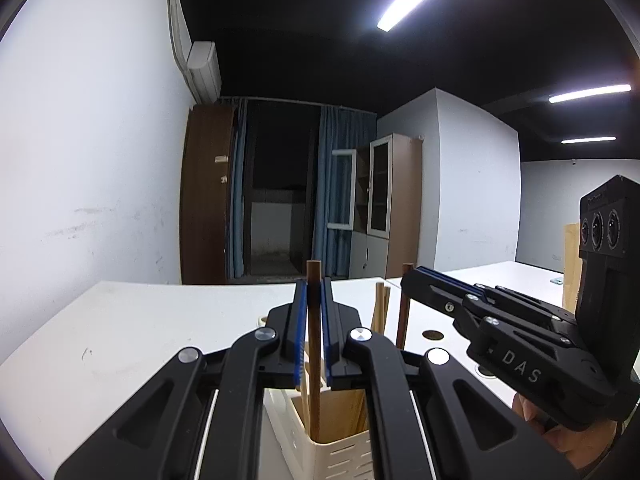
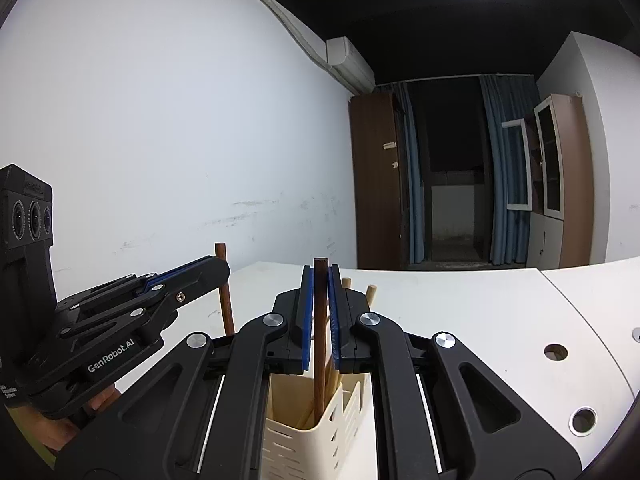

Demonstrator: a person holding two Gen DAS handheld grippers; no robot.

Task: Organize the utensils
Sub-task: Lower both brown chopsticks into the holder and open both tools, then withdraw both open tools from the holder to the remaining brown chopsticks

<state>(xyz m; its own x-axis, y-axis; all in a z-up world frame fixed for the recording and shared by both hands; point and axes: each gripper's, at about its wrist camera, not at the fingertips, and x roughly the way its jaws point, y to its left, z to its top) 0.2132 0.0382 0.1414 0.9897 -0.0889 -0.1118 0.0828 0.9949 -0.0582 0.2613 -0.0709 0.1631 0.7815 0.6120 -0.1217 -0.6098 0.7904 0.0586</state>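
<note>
left gripper [image 1: 314,292]: pads clamped on upright dark chopstick [image 1: 314,344] | right gripper [image 2: 320,280]: clamped on second dark chopstick [image 2: 320,340] | both sticks' lower ends inside cream slotted holder [image 1: 340,452], beside pale chopsticks [image 1: 380,308] | holder on white table [image 1: 160,320]

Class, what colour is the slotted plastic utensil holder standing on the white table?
Cream, the slotted plastic utensil holder shows best in the right wrist view.

A big white table [image 1: 160,320] fills the space under and in front of the grippers. A cream holder [image 1: 340,452] with slots in its sides stands on it, right below the gripper fingers. Round holes [image 2: 556,352] sit in the tabletop off to the right. A second white table [image 1: 512,276] joins on farther right.
</note>
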